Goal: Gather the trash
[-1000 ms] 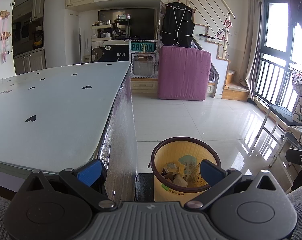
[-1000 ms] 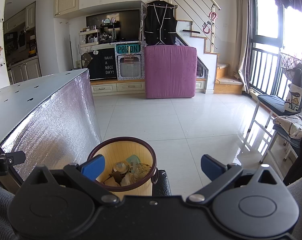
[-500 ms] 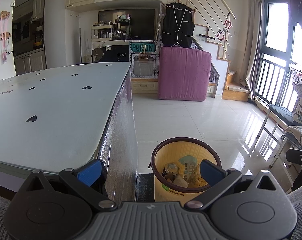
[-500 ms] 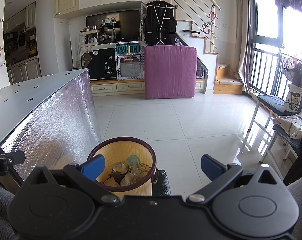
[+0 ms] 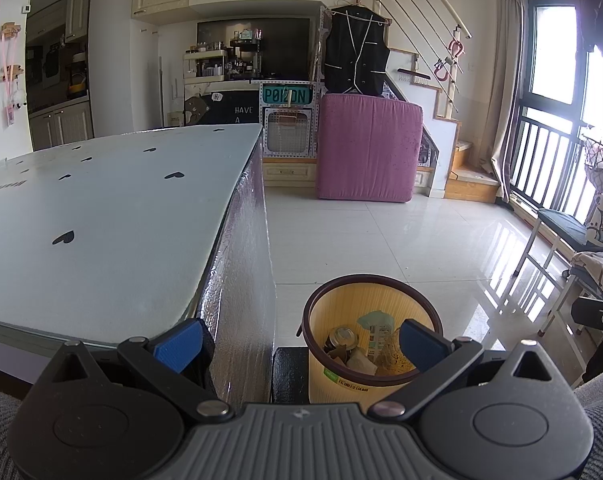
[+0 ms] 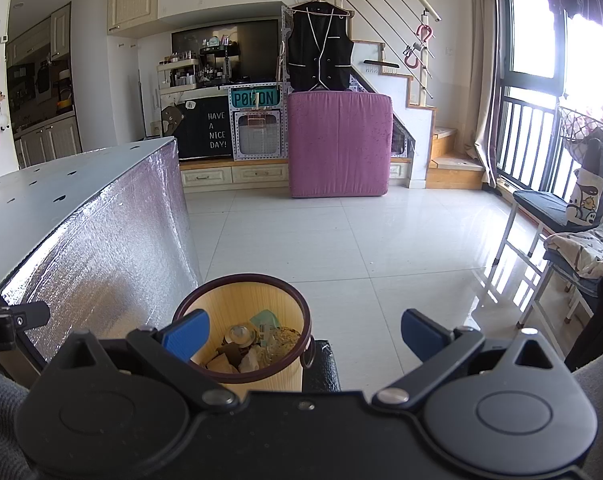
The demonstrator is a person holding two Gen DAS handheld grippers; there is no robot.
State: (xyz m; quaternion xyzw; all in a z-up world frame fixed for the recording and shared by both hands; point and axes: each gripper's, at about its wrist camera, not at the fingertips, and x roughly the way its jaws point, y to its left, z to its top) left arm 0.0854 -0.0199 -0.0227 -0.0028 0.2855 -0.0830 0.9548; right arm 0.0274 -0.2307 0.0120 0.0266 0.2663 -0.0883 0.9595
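Since both the left hand-held gripper [image 5: 299, 338] and right hand-held gripper [image 6: 303, 330] gape wide and empty, scan the bare worktop [image 5: 101, 216] at ten o'clock; the bin [image 5: 371, 336] stands on the floor below, already holding trash [image 5: 361, 350].

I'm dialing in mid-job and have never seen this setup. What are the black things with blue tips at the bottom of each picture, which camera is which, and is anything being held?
There is no robot arm: a person holds one two-finger gripper in each hand, with a fisheye camera on each looking forward along the fingers. One picture comes from the left gripper, the other from the right gripper. The blue tips are the finger pads. Both grippers are open and hold nothing. The table beside them shows only its printed heart marks, no trash. On the floor stands a yellow wastebasket with a dark rim, already holding a can, paper and wrappers. Behind are a purple mattress and stairs.
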